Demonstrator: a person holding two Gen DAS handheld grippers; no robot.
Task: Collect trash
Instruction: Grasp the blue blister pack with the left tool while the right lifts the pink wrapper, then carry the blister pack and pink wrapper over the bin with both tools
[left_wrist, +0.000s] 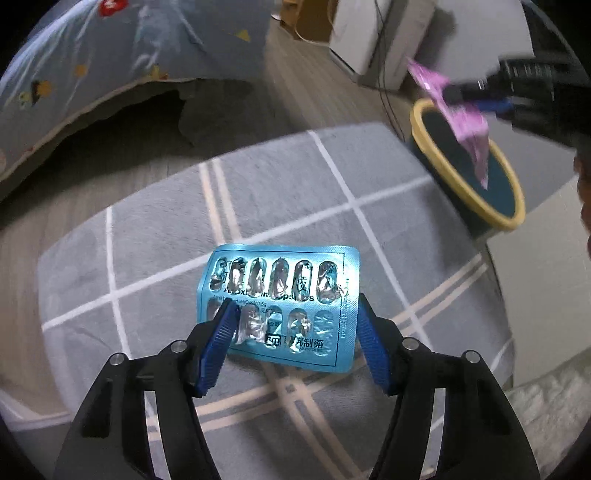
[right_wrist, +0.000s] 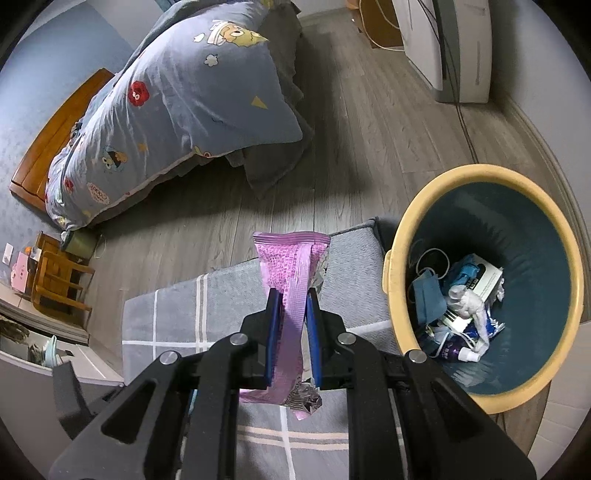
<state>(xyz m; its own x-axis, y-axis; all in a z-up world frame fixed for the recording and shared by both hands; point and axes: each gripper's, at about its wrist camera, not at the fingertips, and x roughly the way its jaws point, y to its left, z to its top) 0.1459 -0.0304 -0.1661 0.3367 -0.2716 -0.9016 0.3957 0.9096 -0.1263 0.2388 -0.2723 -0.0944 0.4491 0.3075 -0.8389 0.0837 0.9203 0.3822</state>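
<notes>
Right wrist view: the pink wrapper (right_wrist: 286, 291) is clamped flat between the pads of my right gripper (right_wrist: 291, 338), hanging near the yellow-rimmed bin (right_wrist: 395, 269) but not yet over its mouth. Trash (right_wrist: 458, 306) already lies in the bin's bottom. My left gripper (left_wrist: 293, 341) brackets the blue blister pack (left_wrist: 280, 306); its jaws are partly apart, whether they pinch it I cannot tell. Below lies a grey checked cushion (left_wrist: 147, 240). Both pieces are left to drop.
</notes>
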